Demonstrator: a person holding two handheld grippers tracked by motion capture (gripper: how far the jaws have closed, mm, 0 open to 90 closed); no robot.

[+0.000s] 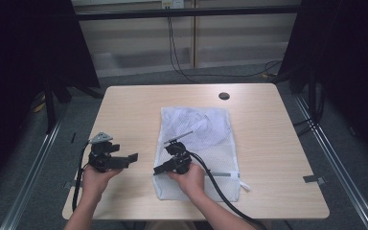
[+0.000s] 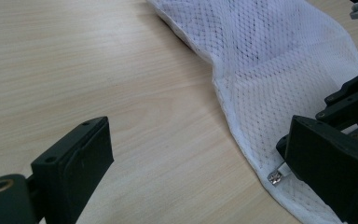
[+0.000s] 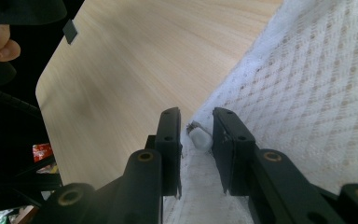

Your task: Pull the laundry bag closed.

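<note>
A: Where is the white mesh bag (image 1: 199, 148) lying?

B: Flat on the light wooden table (image 1: 263, 139), a little right of the middle, long side running away from the person. Its zipper edge is at the near end, with a small tab sticking out at the near right corner.

A: And the right gripper (image 1: 159, 168)?

B: It sits at the bag's near left corner, held in the right hand (image 1: 188, 178), cable trailing over the mesh toward the person. In the right gripper view its two black jaws stand close together with a narrow gap, and the white zipper pull (image 3: 199, 138) sits in that gap. The pads do not visibly press on it.

A: The left one?

B: The left gripper (image 1: 130, 158) is over bare table just left of the bag, pointing toward it. In the left gripper view its jaws stand wide apart with nothing between them, and the zipper's small metal end (image 2: 275, 178) shows at the bag's corner beside the far jaw.

A: Anything else on the table?

B: A dark round hole (image 1: 224, 96) near the far edge
</note>
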